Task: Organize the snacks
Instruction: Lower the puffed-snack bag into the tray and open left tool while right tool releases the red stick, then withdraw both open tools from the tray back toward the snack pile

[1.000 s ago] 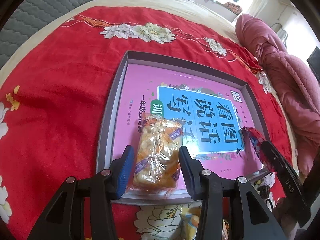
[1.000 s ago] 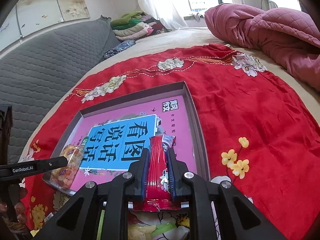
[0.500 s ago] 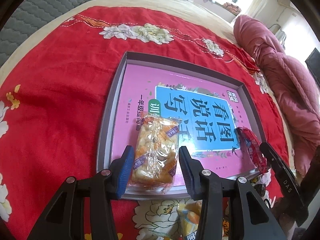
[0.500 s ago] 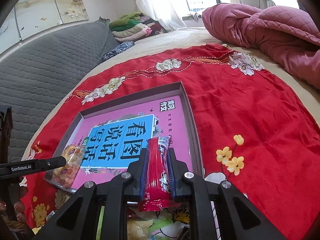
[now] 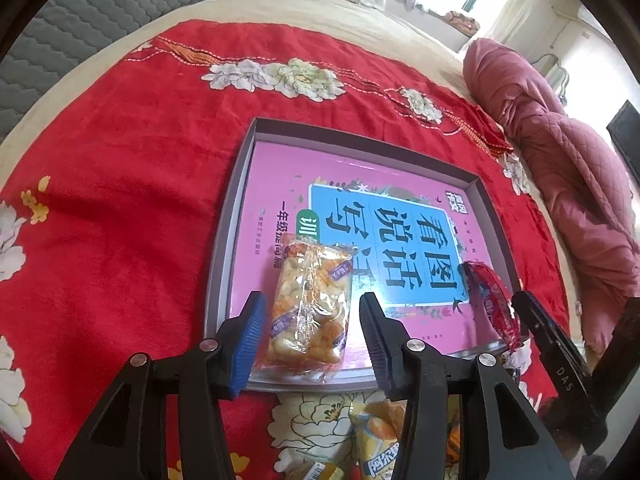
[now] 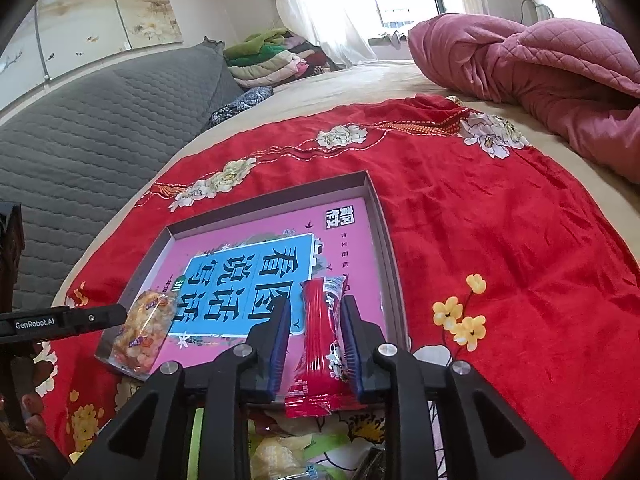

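Two snack packets lie at the near edge of a shallow tray (image 5: 224, 240) on a red bedspread (image 5: 120, 180), each framed by a handheld gripper. The left gripper (image 5: 312, 320) stands wide open, its blue pads (image 5: 250, 332) clear on both sides of the orange packet (image 5: 310, 308), which lies in the tray's near left corner with its long axis running straight away between the fingers. The right gripper (image 6: 316, 328) is narrower: its jaws sit close beside the red packet (image 6: 320, 340), with a sliver of gap on the left and the right pad at or near the wrapper, so a firm hold cannot be confirmed. That packet also runs lengthwise along the fingers, its tail hanging over the tray's near rim. More snacks (image 5: 376, 440) wait on the cloth just below the tray. Judging by the layout, each gripper is nearest its own packet, and any next pick would mean pulling back toward the loose pile.
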Demonstrator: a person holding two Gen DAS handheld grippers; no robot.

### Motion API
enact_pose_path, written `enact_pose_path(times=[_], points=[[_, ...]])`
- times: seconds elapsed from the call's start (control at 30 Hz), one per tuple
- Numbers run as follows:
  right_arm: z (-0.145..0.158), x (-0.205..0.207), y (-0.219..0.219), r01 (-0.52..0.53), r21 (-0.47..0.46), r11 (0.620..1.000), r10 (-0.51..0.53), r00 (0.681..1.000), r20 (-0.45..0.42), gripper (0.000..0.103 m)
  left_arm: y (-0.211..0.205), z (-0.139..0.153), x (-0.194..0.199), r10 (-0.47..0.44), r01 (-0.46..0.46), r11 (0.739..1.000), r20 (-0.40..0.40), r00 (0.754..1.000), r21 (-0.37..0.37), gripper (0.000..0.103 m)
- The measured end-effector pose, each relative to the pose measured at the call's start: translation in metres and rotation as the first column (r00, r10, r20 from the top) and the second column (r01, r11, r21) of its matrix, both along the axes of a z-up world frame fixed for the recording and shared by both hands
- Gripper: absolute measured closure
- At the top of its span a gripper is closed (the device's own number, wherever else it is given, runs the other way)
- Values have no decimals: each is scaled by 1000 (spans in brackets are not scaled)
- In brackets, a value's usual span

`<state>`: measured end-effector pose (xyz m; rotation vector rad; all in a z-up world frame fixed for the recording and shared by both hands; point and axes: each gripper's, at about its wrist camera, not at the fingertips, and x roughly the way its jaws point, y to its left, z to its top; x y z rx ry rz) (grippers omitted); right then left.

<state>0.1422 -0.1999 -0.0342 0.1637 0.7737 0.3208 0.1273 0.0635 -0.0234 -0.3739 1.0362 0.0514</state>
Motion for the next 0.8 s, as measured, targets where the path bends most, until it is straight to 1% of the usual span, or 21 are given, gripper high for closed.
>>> enact_pose_path(times=[0.13, 0.2, 0.33, 0.47, 0.53, 0.8], points=[[3, -2, -2, -1, 8, 1000, 1, 1000, 4, 71, 3, 6, -3, 1, -1, 1000, 14, 1000, -3, 49], [5, -3, -3, -2, 16, 1000, 2, 1000, 5, 69, 4, 10, -4, 2, -2, 1000, 20, 1000, -2, 49], [10, -7, -4, -4, 27, 1000, 4, 1000, 13, 61, 9, 17, -8, 9, -8, 1000, 33, 999, -4, 48], [14, -10, -3, -11, 33, 999, 10, 1000, 19, 59, 14, 23, -13, 16, -16, 1000, 43, 999, -2, 48], [17, -12, -3, -11, 34, 999, 10, 1000, 24, 55, 15, 25, -15, 19, -18, 1000, 46, 999, -2, 48], [27, -18, -5, -15, 40, 999, 13, 999, 38, 52, 15, 32, -21, 7, -7, 1000, 50, 999, 7, 46]])
